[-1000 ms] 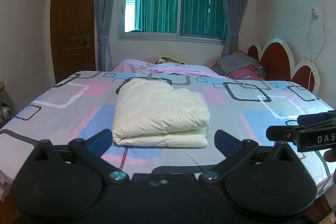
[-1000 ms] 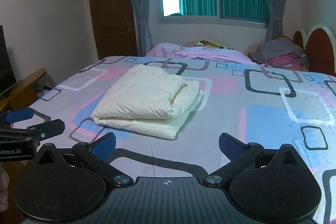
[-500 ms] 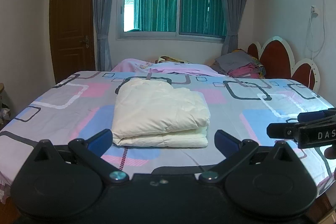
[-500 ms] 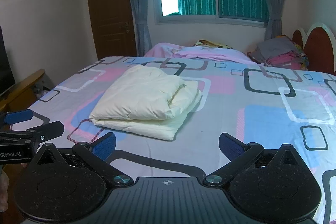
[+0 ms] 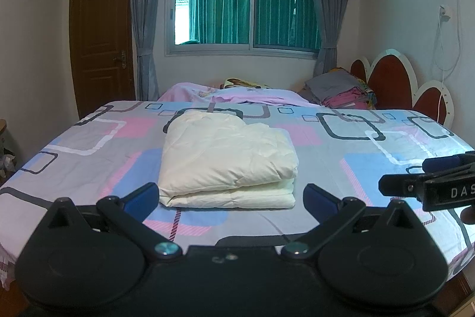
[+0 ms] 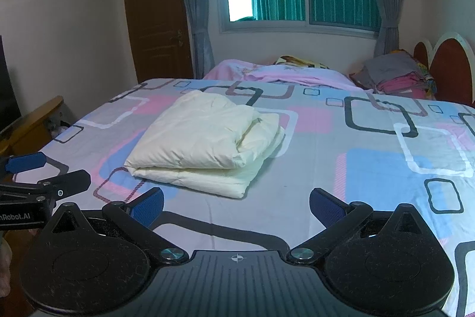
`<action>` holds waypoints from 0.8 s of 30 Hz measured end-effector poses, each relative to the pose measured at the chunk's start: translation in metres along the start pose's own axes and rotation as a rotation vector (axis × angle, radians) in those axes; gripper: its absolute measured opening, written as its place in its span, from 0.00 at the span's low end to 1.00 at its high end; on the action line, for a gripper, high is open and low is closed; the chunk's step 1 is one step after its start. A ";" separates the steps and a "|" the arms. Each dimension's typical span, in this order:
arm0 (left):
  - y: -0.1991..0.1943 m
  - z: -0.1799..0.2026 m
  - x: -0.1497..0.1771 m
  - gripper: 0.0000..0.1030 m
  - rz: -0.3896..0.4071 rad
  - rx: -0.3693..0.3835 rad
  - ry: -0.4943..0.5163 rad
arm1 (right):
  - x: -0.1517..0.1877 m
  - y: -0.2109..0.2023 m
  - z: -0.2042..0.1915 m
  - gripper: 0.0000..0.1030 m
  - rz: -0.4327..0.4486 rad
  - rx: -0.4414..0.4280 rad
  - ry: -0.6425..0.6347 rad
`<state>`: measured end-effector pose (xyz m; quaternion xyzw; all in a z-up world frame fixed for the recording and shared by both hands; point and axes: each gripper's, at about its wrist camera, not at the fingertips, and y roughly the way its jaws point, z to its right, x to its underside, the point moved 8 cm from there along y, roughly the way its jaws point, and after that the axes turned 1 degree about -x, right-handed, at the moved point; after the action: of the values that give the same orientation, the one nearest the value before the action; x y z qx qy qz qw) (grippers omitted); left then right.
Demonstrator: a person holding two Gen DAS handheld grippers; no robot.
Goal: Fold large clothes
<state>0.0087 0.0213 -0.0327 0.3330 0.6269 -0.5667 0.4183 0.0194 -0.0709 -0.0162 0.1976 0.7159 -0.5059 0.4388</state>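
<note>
Cream padded garment (image 5: 227, 159), folded into a thick rectangle, lying mid-bed at 12 o'clock on patterned bedsheet (image 5: 371, 168). Left gripper (image 5: 230, 196) and right gripper (image 6: 236, 205) both spread wide, empty, held back at near edge; folding judged finished.

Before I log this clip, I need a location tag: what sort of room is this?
A home bedroom, most likely: a bed with a patterned sheet, a padded headboard, and a curtained window. A folded cream garment lies on the bed.
</note>
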 end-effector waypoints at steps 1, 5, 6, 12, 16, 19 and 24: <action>0.000 0.000 0.000 1.00 0.000 0.000 0.000 | 0.000 0.000 0.000 1.00 0.000 0.000 0.000; 0.001 -0.001 0.000 1.00 0.000 0.000 0.002 | 0.000 0.000 0.000 1.00 -0.001 0.001 0.000; 0.001 -0.001 -0.001 1.00 0.000 0.000 0.002 | 0.000 0.000 0.001 1.00 -0.001 0.000 0.000; 0.001 -0.001 -0.001 1.00 0.001 -0.001 0.003 | 0.001 0.000 0.001 1.00 0.000 0.001 -0.004; 0.001 -0.002 -0.002 1.00 0.003 -0.001 0.003 | 0.002 0.000 0.002 1.00 0.001 0.000 -0.006; 0.001 -0.003 -0.002 1.00 0.003 -0.005 0.000 | 0.002 0.000 0.002 1.00 0.002 -0.002 -0.011; -0.002 -0.005 -0.002 1.00 0.012 -0.020 -0.009 | 0.003 -0.001 0.002 1.00 0.001 -0.005 -0.022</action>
<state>0.0077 0.0258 -0.0298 0.3301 0.6287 -0.5592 0.4279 0.0179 -0.0739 -0.0179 0.1914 0.7122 -0.5060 0.4472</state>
